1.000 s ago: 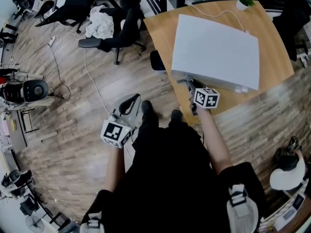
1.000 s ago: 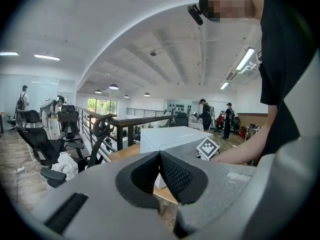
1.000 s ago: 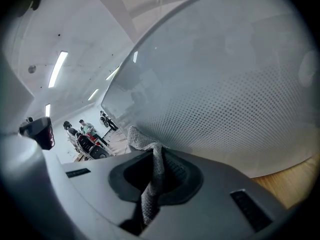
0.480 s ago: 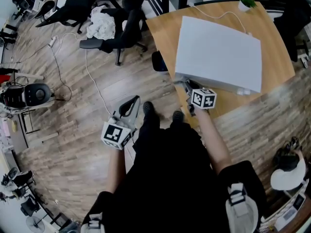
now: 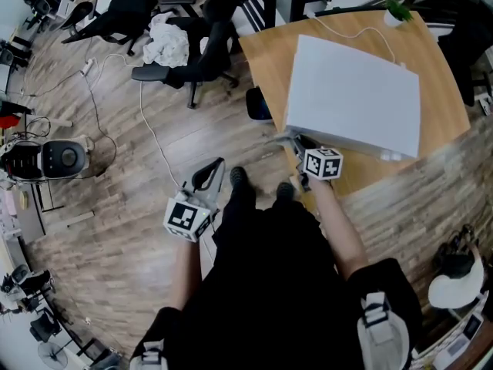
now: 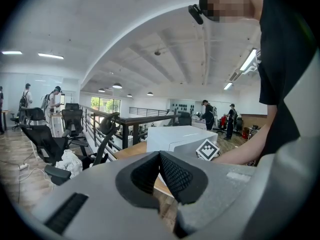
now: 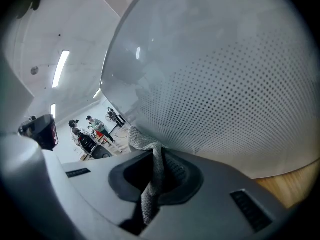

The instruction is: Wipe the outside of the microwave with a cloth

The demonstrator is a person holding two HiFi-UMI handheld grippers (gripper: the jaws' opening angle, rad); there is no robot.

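Cloth [image 7: 150,156] is pinched in the right claw [image 7: 156,176], its tip against the microwave [image 7: 225,84] for wiping; the left claw [image 6: 160,171], pressed together and empty, waits aside.

Wooden counter [image 5: 266,72], bearing one white microwave [image 5: 354,95], one thin white cable [image 5: 347,35] behind it, one small potted plant [image 5: 397,10] at far corner.
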